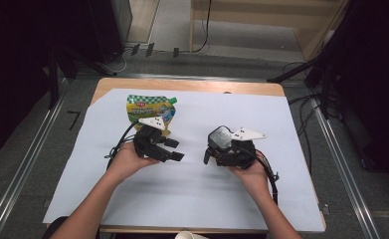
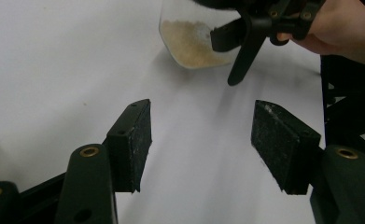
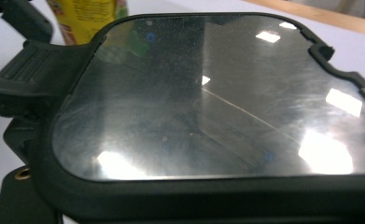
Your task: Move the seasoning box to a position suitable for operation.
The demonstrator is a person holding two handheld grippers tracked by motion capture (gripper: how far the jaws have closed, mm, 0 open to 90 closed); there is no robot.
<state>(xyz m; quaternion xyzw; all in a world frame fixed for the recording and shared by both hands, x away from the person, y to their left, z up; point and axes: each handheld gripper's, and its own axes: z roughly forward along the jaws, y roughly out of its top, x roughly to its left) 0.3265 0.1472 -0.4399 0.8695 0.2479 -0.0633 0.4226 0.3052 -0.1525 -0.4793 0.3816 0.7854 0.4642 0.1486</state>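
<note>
Nearest the right gripper's camera: a clear square container with a black-rimmed glossy lid (image 3: 208, 93), holding pale granules at its bottom. Your right gripper (image 1: 225, 149) is clamped on it, centre-right on the white paper sheet (image 1: 192, 199). Your left gripper (image 2: 201, 144) sits released, jaws wide apart over bare paper. The green-and-yellow spouted pouch (image 1: 149, 108) lies just beyond it, far left.

A wooden table (image 1: 192, 85) under a white sheet (image 1: 192, 184) sits mid-frame on grey floor (image 1: 13, 174). Metal rails (image 1: 25, 164) flank it; cables (image 1: 301, 119) trail right; dark equipment fills the upper corners.
</note>
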